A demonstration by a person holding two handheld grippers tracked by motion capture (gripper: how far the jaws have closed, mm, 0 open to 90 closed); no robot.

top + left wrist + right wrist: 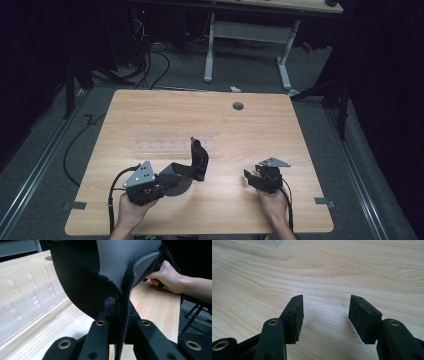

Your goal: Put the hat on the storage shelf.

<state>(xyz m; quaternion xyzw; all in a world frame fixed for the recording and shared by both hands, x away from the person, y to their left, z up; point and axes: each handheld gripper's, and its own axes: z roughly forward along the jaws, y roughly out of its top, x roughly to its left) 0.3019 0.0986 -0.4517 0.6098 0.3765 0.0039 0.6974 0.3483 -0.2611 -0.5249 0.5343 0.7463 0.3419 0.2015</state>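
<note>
Dark felt sheet (110, 267) — pinched upright in left claw (119, 315).

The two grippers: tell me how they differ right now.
The left gripper is shut on the edge of a dark, floppy fabric piece and lifts it off the table; the right gripper holds nothing, its fingers standing apart over bare wood. In the high view the left gripper sits by the fabric and a clear plastic rack, the right one apart from both. Both are black, two-fingered and hand-held.
</note>
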